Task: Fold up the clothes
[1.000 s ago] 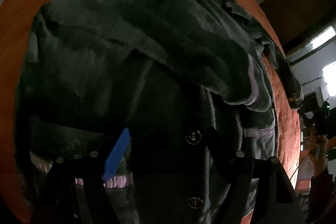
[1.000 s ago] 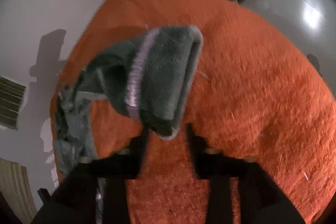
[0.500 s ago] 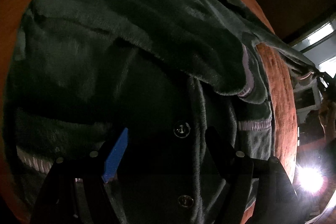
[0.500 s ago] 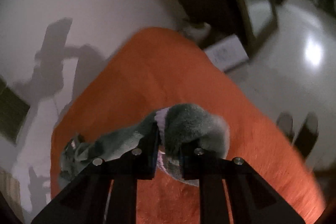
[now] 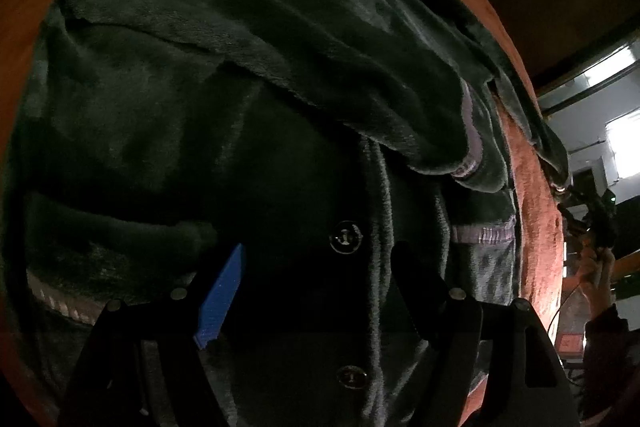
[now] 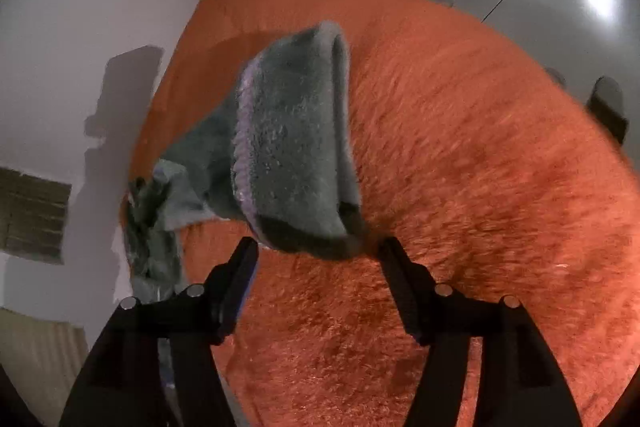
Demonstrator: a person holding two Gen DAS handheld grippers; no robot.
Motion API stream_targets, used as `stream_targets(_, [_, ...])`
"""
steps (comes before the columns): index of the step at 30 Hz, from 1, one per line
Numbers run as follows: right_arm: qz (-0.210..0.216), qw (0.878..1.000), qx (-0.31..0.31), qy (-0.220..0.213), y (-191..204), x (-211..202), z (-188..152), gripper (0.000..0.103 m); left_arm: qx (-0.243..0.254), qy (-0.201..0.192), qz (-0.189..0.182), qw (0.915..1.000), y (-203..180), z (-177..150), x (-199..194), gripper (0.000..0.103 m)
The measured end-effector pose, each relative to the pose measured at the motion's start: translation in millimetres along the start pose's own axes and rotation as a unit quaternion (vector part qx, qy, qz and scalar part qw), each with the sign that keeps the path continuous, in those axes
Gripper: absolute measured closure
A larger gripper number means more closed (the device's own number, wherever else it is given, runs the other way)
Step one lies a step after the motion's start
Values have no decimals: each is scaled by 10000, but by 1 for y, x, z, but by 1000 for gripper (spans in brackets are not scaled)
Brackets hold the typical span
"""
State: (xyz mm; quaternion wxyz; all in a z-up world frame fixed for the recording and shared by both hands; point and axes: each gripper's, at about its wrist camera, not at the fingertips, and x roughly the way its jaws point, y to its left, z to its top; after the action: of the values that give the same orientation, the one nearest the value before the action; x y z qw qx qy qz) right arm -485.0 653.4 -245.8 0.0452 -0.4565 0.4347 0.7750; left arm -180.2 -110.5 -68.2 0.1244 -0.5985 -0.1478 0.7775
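Right tongs (image 6: 318,247): jaws opening, spread wide on either side of a sleeve cuff (image 6: 296,143); neither pad presses the cloth; the cuff lies on the orange rug (image 6: 480,187) just beyond the fingertips, toward 12 o'clock, its lilac trim on the 9 o'clock edge; the sleeve trails away toward 8 o'clock, to the rug's edge.

Left tongs (image 5: 318,255): jaws wide, poised over the dark green cardigan (image 5: 180,115); no cloth pinched between them; a blue pad (image 5: 222,299) shows on the finger at 7 o'clock; one button (image 5: 345,237) sits between the fingertips; a second button (image 5: 352,375) lies lower, toward 6 o'clock.

Cardigan: spread flat on the rug, front up; one sleeve (image 5: 320,59) folded across the chest, its cuff ending at 3 o'clock; a hand (image 5: 596,267) is visible beyond the rug at 3 o'clock.
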Motion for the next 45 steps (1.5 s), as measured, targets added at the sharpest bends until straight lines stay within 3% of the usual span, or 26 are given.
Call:
stream_targets(4, [-353, 9984, -171, -399, 14, -21, 13, 36, 16, -4, -36, 10000, -1, -2, -1, 27])
stream_targets(7, [-624, 9974, 217, -285, 13, -15, 8, 32, -13, -87, -51, 9999, 3, 1, -4, 27])
stream_targets(10, [-224, 9962, 839, 93, 14, 12, -14, 32, -113, -167, -80, 9998, 6, 2, -8, 27])
stream_targets(12, [440, 9903, 1267, 360, 11, 25, -30, 32, -143, -165, -96, 9997, 8, 2, -11, 27])
stream_targets(15, [796, 9843, 1514, 428, 22, 38, -42, 32, -136, -159, -58, 9998, 9, 2, -12, 27])
stream_targets(19, [1056, 9885, 852, 674, 85, 57, -39, 32, -118, -197, -22, 9997, 9, 5, -13, 27])
stream_targets(23, [890, 9866, -991, 945, 204, 96, -32, 32, -204, -317, -4, 9993, 17, 8, -19, 27])
stream_targets(26, [623, 9581, -2612, 1001, 303, 132, -37, 32, -357, -418, 53, 9985, 28, 12, -26, 27])
stream_targets(29, [18, 9108, -3981, 1096, 388, 187, -39, 32, -556, -478, 96, 9973, 43, 13, -31, 27])
stream_targets(31, [-450, 8861, -4426, 1302, 426, 236, -35, 32, -668, -480, 145, 9965, 56, 9, -36, 27])
stream_targets(35, [-1156, 8492, -4816, 1831, 461, 320, -32, 32, -846, -463, 236, 9951, 79, 0, -45, 27])
stream_targets(36, [-1229, 8388, -4945, 1921, 463, 331, -35, 48, -901, -459, 248, 9946, 86, -4, -48, 27])
stream_targets(37, [-1289, 8269, -5090, 2013, 466, 342, -39, 88, -956, -455, 260, 9940, 93, -8, -50, 27])
stream_targets(38, [-1432, 8166, -5210, 2030, 468, 350, -40, 100, -1026, -445, 263, 9934, 100, -12, -53, 27])
stream_targets(40, [-1647, 8279, -5104, 1641, 468, 352, -24, 99, -1139, -415, 341, 9920, 109, -18, -56, 27])
stream_targets(43, [-1661, 8689, -4521, 1141, 461, 347, 17, 99, -1266, -339, 401, 9906, 119, -26, -65, 27])
stream_targets(44, [-1574, 8792, -4331, 1215, 455, 351, 26, 98, -1265, -369, 330, 9907, 118, -26, -69, 27])
stream_targets(45, [-1599, 8801, -4246, 1398, 448, 360, 30, 98, -1260, -401, 262, 9909, 118, -25, -74, 27])
